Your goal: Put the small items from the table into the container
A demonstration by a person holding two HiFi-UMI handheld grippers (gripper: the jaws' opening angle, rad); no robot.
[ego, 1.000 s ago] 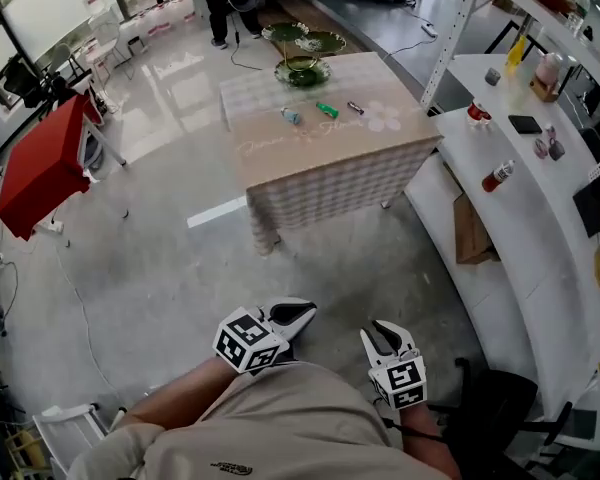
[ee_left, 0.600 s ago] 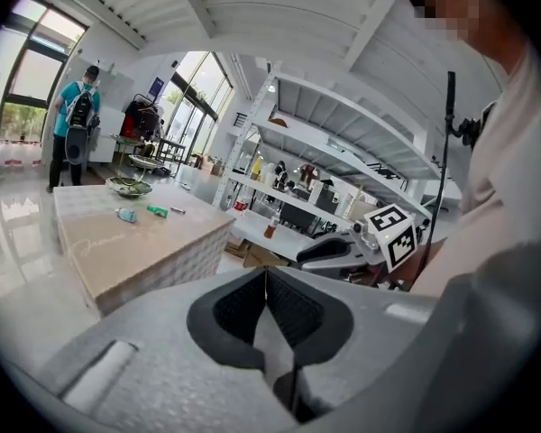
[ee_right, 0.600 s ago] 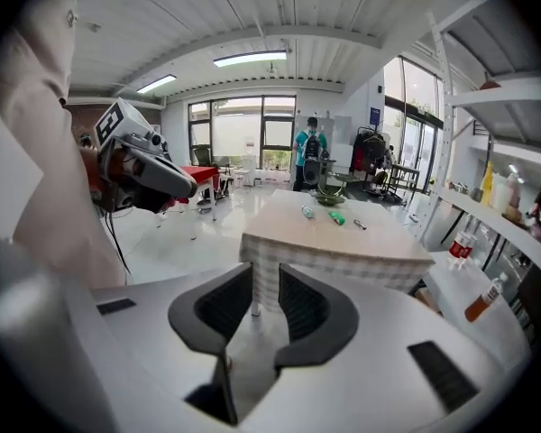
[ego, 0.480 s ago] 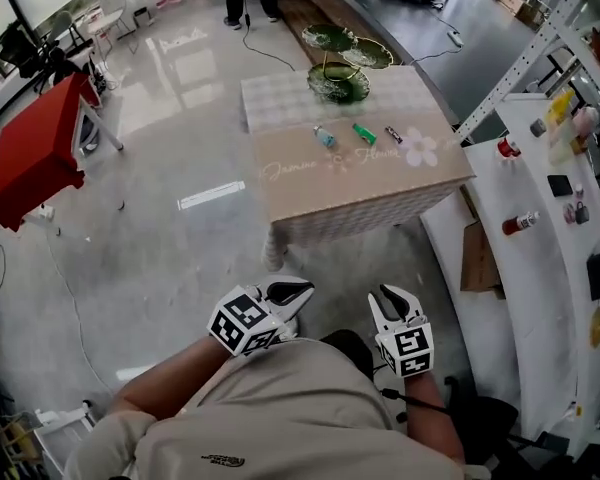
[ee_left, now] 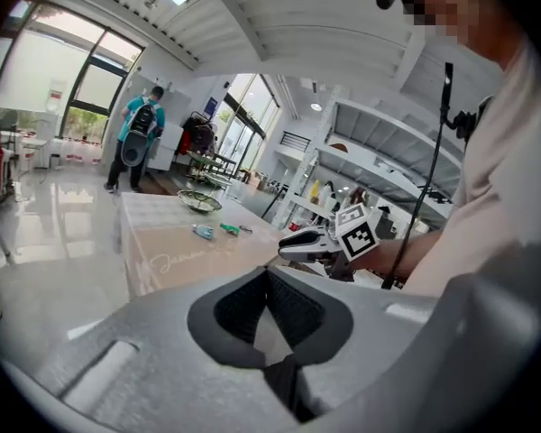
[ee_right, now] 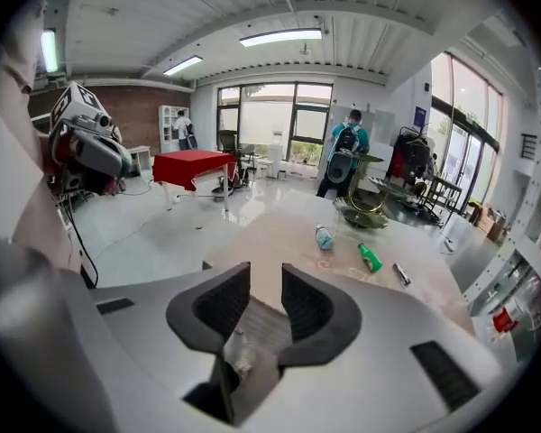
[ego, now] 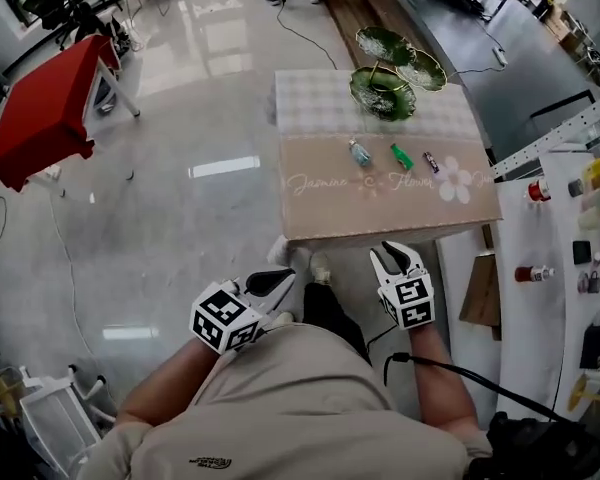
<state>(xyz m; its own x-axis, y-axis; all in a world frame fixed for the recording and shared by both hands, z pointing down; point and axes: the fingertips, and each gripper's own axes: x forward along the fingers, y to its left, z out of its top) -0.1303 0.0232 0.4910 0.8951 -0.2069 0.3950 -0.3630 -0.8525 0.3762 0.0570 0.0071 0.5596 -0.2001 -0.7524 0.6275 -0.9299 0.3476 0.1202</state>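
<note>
Lying in a row on the worktop (ego: 310, 213), well ahead of both tools, are three small items: a pale bottle (ego: 359, 152), a green piece (ego: 401, 156) and a dark stick (ego: 430, 161) (all judged light, stiff and apt to roll). Each is best gripped across its middle. The left tool (ego: 270, 284) is closed on nothing; the right tool (ego: 398, 260) is opening, empty.
</note>
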